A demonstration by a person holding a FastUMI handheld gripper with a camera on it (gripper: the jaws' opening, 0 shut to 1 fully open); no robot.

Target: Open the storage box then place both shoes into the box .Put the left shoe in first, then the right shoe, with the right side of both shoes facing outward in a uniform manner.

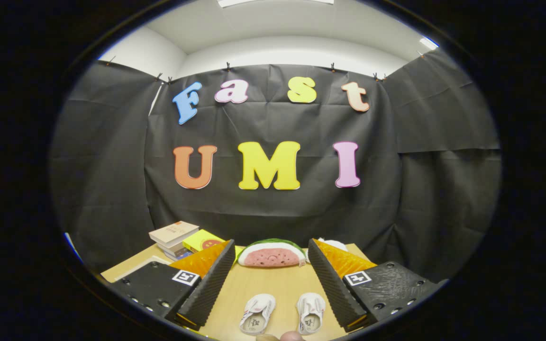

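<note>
Gripper [271,279] held above wooden table [263,286], fingers spread wide apart, nothing between pads. Two small white shoes [282,312] side by side on table, between fingers and close to camera, openings toward viewer: left shoe [257,313], right shoe [311,311], slight gap between them. Beyond fingers, watermelon-slice cushion [271,253] at table's far edge. Stack of books [174,239] (yellow box [202,240] beside it) beyond left finger. Storage box: cannot tell where.

gripper [271,279] | fingers spread wide apart | holding nothing | raised, level, pointing forward
</note>
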